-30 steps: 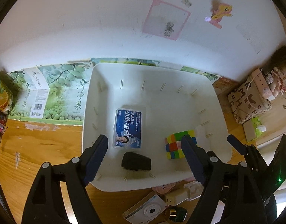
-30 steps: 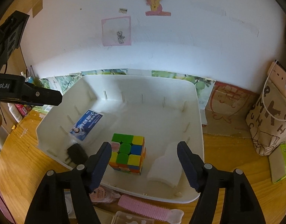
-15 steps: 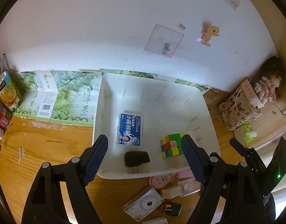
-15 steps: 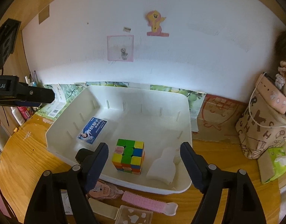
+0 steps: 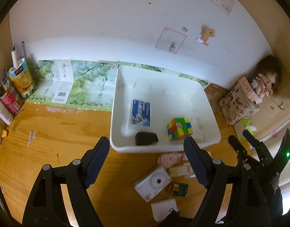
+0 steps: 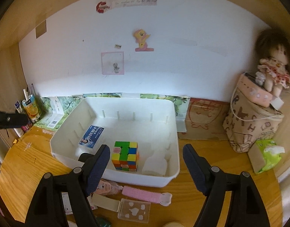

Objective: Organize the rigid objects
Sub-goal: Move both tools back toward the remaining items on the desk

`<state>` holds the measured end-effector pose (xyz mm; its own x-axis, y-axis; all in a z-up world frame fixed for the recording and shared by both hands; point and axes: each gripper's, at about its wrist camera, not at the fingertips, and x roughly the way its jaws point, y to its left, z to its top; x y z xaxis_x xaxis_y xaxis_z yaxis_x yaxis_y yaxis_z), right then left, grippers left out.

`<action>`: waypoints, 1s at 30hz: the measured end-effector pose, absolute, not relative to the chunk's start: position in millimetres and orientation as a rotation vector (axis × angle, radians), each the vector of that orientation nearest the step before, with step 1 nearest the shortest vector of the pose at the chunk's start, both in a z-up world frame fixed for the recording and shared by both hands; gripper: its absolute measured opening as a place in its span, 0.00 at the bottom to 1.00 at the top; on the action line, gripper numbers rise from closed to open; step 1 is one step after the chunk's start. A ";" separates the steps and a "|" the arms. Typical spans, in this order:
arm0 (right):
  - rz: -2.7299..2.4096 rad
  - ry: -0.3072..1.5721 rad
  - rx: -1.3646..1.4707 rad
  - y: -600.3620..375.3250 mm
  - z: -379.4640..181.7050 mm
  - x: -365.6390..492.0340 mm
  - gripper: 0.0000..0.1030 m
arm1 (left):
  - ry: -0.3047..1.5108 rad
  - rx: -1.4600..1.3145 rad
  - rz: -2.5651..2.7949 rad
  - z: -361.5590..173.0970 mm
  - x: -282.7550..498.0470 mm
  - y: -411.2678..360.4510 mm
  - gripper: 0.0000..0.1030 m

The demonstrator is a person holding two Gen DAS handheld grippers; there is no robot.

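- Step in hand, as I judge it: between placements. Both grippers hang empty in front of the bin (image 5: 211, 106), whose near rim is at frame centre in both views.
- Left gripper (image 5: 146, 158): jaws half apart, nothing between the pads.
- Right gripper (image 6: 146, 162): jaws have just been opening; they stand wide and hold nothing.
- In the bin: cube (image 6: 126, 156), blue box (image 5: 140, 112), black block (image 5: 146, 138) and a white bottle (image 6: 155, 165) at lower right.
- Next move likely calls for lowering onto a loose item on the table: camera (image 5: 153, 182), pink comb (image 6: 145, 196) or clear case (image 6: 134, 211), low in frame.
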<state>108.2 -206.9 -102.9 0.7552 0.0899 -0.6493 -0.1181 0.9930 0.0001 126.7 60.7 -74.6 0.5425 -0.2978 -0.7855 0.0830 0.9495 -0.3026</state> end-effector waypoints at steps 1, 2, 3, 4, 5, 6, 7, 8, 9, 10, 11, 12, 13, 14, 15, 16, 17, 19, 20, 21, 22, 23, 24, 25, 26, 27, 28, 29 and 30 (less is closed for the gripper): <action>0.107 0.708 -0.041 -208.5 -103.0 104.0 0.78 | 0.977 -0.238 -0.227 -75.1 120.9 60.8 0.81; 0.104 0.711 -0.040 -209.7 -103.1 100.9 0.78 | 0.978 -0.238 -0.227 -75.6 117.4 61.2 0.81; 0.099 0.712 -0.039 -211.4 -103.4 93.7 0.78 | 0.980 -0.238 -0.227 -76.1 112.3 61.1 0.81; 0.097 0.712 -0.039 -211.9 -103.9 89.1 0.78 | 0.984 -0.238 -0.228 -76.7 107.5 60.4 0.81; 0.095 0.715 -0.041 -212.7 -104.6 82.1 0.78 | 0.988 -0.236 -0.228 -77.3 103.6 59.9 0.81; 0.093 0.718 -0.045 -213.0 -104.9 77.6 0.78 | 0.991 -0.236 -0.229 -77.9 96.8 58.7 0.81; 0.090 0.719 -0.050 -213.4 -105.7 71.5 0.78 | 0.991 -0.238 -0.233 -78.0 92.1 57.5 0.81; 0.089 0.720 -0.051 -214.1 -106.5 66.3 0.78 | 0.995 -0.240 -0.243 -79.0 85.5 55.6 0.81; 0.088 0.724 -0.049 -214.6 -107.6 61.9 0.78 | 1.003 -0.239 -0.251 -80.2 80.3 53.6 0.81; 0.086 0.729 -0.047 -215.5 -109.0 57.9 0.78 | 1.014 -0.236 -0.257 -81.9 75.0 51.2 0.81; 0.083 0.735 -0.045 -216.6 -110.9 53.7 0.78 | 1.023 -0.232 -0.260 -83.4 70.9 49.2 0.81; 0.082 0.741 -0.044 -217.1 -112.7 49.8 0.78 | 1.031 -0.227 -0.265 -84.7 67.2 47.4 0.81; 0.082 0.745 -0.044 -217.4 -114.3 46.4 0.78 | 1.043 -0.220 -0.272 -86.9 62.8 44.0 0.81; 0.082 0.752 -0.045 -218.0 -116.3 43.1 0.78 | 1.052 -0.217 -0.274 -88.3 59.6 40.7 0.81; 0.083 0.765 -0.047 -219.0 -119.1 39.0 0.78 | 1.060 -0.215 -0.277 -90.0 56.8 38.4 0.81; 0.086 0.774 -0.049 -220.2 -121.2 35.6 0.78 | 1.070 -0.214 -0.281 -92.2 53.6 35.2 0.81; 0.089 0.782 -0.050 -221.2 -123.3 32.9 0.78 | 1.079 -0.212 -0.280 -94.0 51.2 32.4 0.81; 0.098 0.799 -0.054 -223.1 -128.2 27.3 0.78 | 1.100 -0.211 -0.274 -97.9 47.1 26.8 0.81; 0.102 0.809 -0.057 -224.3 -131.0 25.1 0.78 | 1.108 -0.214 -0.269 -99.7 45.9 24.9 0.81; 0.105 0.817 -0.061 -225.3 -133.0 22.9 0.78 | 1.117 -0.218 -0.264 -101.1 45.1 23.3 0.81; 0.110 0.826 -0.066 -227.0 -135.5 20.5 0.78 | 1.132 -0.224 -0.255 -103.4 43.7 20.6 0.81; 0.116 0.835 -0.066 -229.1 -137.6 18.1 0.78 | 1.144 -0.227 -0.246 -105.1 42.5 18.5 0.81; 0.122 0.846 -0.064 -231.8 -139.6 15.7 0.78 | 1.158 -0.230 -0.236 -106.8 41.4 16.3 0.81; 0.130 0.857 -0.063 -234.2 -141.2 13.5 0.78 | 1.173 -0.235 -0.224 -108.5 39.6 13.7 0.81; 0.135 0.864 -0.064 -236.1 -142.2 11.7 0.78 | 1.183 -0.241 -0.217 -109.7 38.0 11.9 0.81; 0.142 0.877 -0.071 -239.2 -144.0 8.7 0.78 | 1.193 -0.249 -0.211 -111.7 36.3 10.1 0.81; 0.148 0.882 -0.078 -241.2 -145.4 6.2 0.78 | 1.204 -0.254 -0.204 -113.3 35.0 8.0 0.81; 0.154 0.888 -0.085 -243.4 -147.1 3.9 0.78 | 1.217 -0.261 -0.193 -115.9 33.3 5.7 0.81; 0.160 0.897 -0.093 -244.9 -149.6 2.3 0.78 | 1.229 -0.269 -0.183 -118.4 32.0 4.2 0.81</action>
